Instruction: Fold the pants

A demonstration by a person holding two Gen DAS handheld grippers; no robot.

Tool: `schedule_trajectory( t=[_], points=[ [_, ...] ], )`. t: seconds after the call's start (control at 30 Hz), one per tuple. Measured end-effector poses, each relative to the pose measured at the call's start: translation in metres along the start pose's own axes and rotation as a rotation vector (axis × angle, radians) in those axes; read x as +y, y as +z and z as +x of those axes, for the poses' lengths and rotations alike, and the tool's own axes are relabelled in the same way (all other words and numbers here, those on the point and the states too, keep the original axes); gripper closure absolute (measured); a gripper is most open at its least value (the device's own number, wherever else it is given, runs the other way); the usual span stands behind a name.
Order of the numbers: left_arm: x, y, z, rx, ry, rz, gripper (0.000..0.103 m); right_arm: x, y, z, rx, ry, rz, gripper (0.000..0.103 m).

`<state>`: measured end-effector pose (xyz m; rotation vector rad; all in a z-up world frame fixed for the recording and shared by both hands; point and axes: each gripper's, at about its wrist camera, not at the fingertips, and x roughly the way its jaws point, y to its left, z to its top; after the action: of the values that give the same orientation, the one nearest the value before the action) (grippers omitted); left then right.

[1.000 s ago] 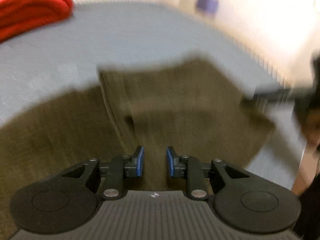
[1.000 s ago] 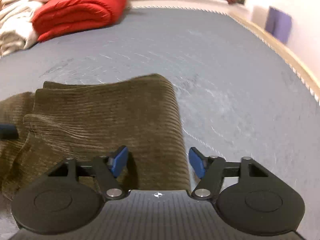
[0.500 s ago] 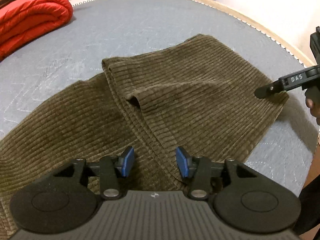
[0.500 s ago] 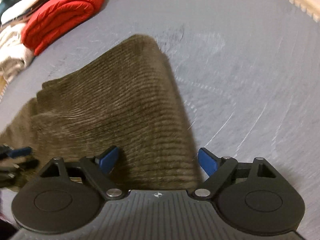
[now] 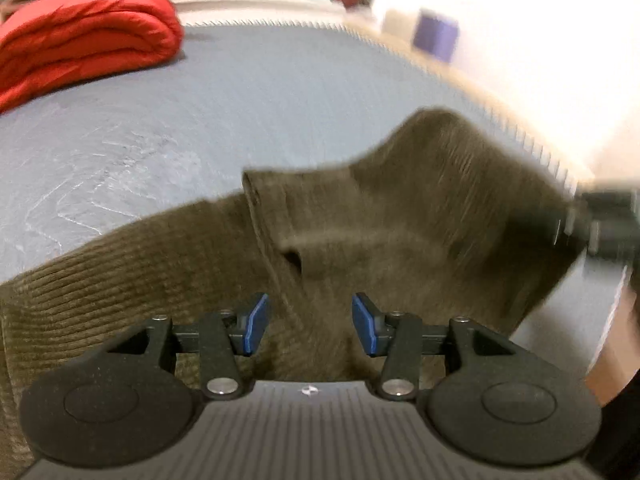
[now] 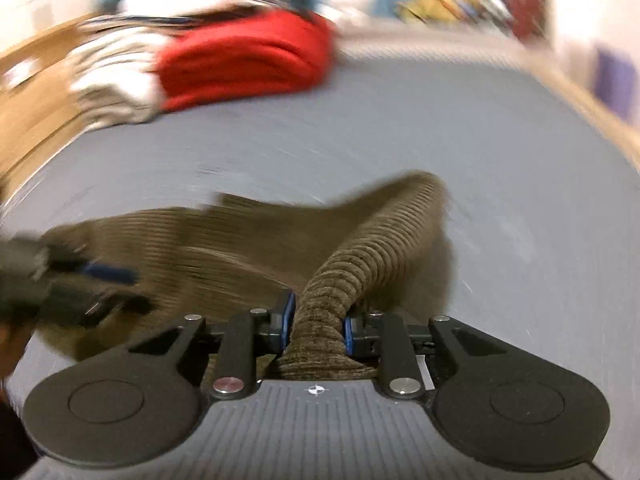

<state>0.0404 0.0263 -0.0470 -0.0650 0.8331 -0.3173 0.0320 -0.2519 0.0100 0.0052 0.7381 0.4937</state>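
Right gripper [image 6: 316, 330]: jaws closing, blue pads already pinching a bunched ridge of the olive corduroy pants [image 6: 360, 248]. The grab is at the cloth's edge, probably so that end can be lifted and carried over for a fold. The fabric rises in a rope-like ridge from the jaws, so that end looks raised off the surface.

Left gripper [image 5: 307, 322]: jaws partway apart, a fold of the pants between them, pads not pressing on it, so no grip there yet; likely lining up on the seam edge to take a matching corner.

The pants lie across the grey mattress [image 5: 240, 92], partly doubled over. A red folded blanket [image 5: 80, 40] sits well apart at the far side.
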Motion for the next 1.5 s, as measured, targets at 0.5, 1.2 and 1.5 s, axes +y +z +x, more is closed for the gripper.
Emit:
schedule_trajectory(
  t=[0.5, 1.2, 1.5],
  points=[
    [0.049, 0.009, 0.000, 0.031, -0.173, -0.382, 0.025, 0.157, -0.027, 0.008, -0.070, 0.149, -0.598, 0.081],
    [0.163, -0.022, -0.088, -0.037, 0.071, -0.461, 0.087, 0.159, 0.020, -0.004, -0.080, 0.575, -0.366, 0.040],
    [0.253, -0.081, -0.164, -0.076, 0.259, -0.656, 0.082, 0.116, 0.031, 0.070, 0.026, 0.356, -0.022, 0.032]
  ],
)
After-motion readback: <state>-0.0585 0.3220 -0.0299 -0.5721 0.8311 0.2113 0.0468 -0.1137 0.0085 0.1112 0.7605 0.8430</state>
